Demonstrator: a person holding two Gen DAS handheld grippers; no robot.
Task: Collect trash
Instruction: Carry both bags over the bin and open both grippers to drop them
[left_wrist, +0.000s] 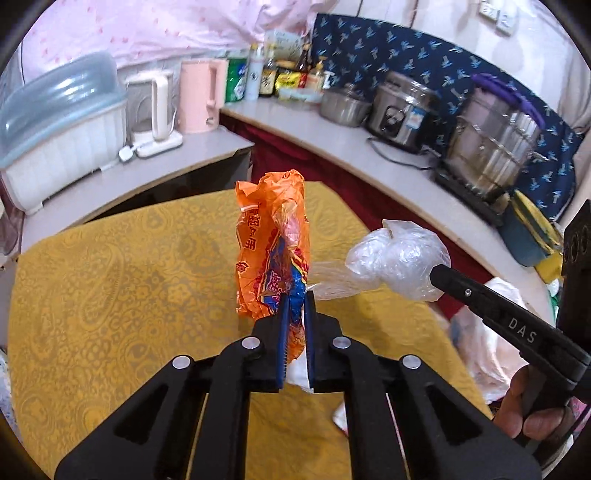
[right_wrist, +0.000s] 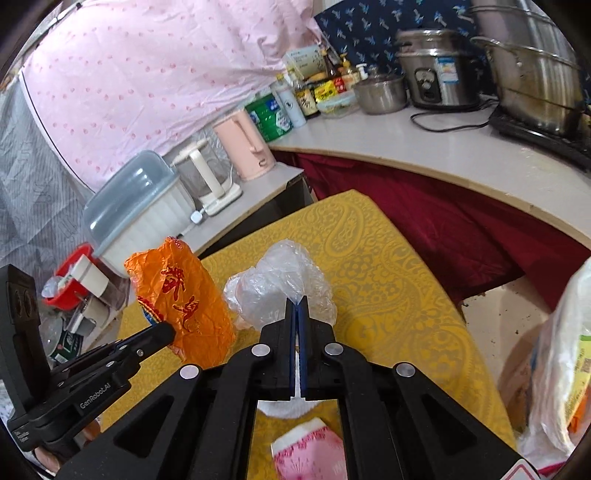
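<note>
My left gripper (left_wrist: 296, 295) is shut on a crumpled orange snack wrapper (left_wrist: 271, 236), which stands up above the yellow patterned tablecloth (left_wrist: 110, 288). To its right, the right gripper (left_wrist: 437, 271) holds a ball of clear plastic film (left_wrist: 399, 258). In the right wrist view my right gripper (right_wrist: 298, 301) is shut on that clear plastic film (right_wrist: 277, 291), lifted over the tablecloth (right_wrist: 388, 288). The orange wrapper (right_wrist: 184, 299) hangs at the left, pinched by the left gripper (right_wrist: 170, 332).
A pink and white paper packet (right_wrist: 310, 446) lies on the cloth under the right gripper. A white plastic bag (right_wrist: 561, 369) with rubbish hangs at the right (left_wrist: 491, 350). Kettles (left_wrist: 199, 96), bottles, a rice cooker (left_wrist: 402, 110) and steel pots (left_wrist: 495, 147) line the counter behind.
</note>
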